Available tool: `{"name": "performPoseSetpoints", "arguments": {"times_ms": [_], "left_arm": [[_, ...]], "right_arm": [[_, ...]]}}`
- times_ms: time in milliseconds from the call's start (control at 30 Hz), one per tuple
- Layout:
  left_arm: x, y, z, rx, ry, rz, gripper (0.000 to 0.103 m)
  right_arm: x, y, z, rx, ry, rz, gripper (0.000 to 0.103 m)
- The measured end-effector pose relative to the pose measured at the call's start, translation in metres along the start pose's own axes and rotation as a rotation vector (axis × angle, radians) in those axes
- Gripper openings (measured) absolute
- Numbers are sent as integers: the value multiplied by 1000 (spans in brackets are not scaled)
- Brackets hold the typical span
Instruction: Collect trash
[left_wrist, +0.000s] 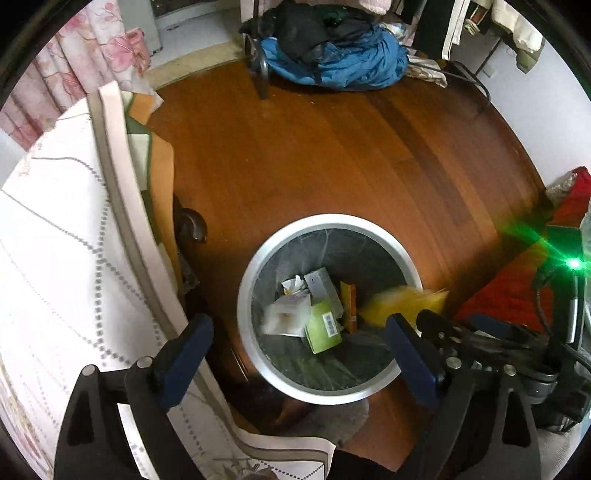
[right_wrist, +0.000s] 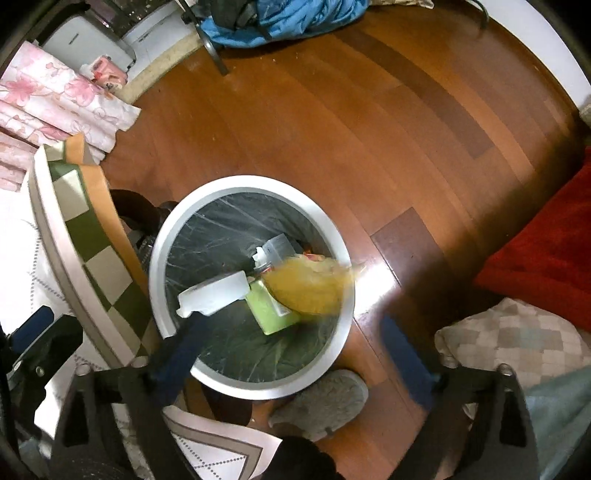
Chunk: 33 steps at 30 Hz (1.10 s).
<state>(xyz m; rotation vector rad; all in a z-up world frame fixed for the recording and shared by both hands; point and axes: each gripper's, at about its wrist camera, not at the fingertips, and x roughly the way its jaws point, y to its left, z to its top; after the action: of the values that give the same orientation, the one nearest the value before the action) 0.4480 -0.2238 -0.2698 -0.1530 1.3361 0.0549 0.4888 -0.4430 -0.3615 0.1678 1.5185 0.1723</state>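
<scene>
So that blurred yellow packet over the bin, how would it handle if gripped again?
The yellow packet looks thin and flat, so probably light and floppy. Its surface may be slick film, though the blur hides detail. It hangs free above the bin, clear of the open right hand-held gripper.

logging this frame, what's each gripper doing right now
left gripper: open, holding nothing, over the bin.
right gripper: open, holding nothing; a blurred yellow wrapper is at the bin's mouth.
</scene>
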Motion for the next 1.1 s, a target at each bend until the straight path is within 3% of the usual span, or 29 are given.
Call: {"name": "performPoseSetpoints", "arguments": {"times_ms": [267, 467, 800, 1100], "left_arm": [[-53, 2, -19, -6, -79, 19, 96], [-117, 1, -43, 5, -156, 9, 96], [-223, 0, -96, 35, -272, -52, 96], [-297, 9, -138, 50, -346, -125, 96]], "right_arm": [[-74, 7, -36, -27, -90, -19, 101], [-146, 12, -80, -44, -166, 14, 101], [-264, 22, -154, -85, -298, 91, 101], [-345, 29, -209, -124, -380, 158, 102]]}}
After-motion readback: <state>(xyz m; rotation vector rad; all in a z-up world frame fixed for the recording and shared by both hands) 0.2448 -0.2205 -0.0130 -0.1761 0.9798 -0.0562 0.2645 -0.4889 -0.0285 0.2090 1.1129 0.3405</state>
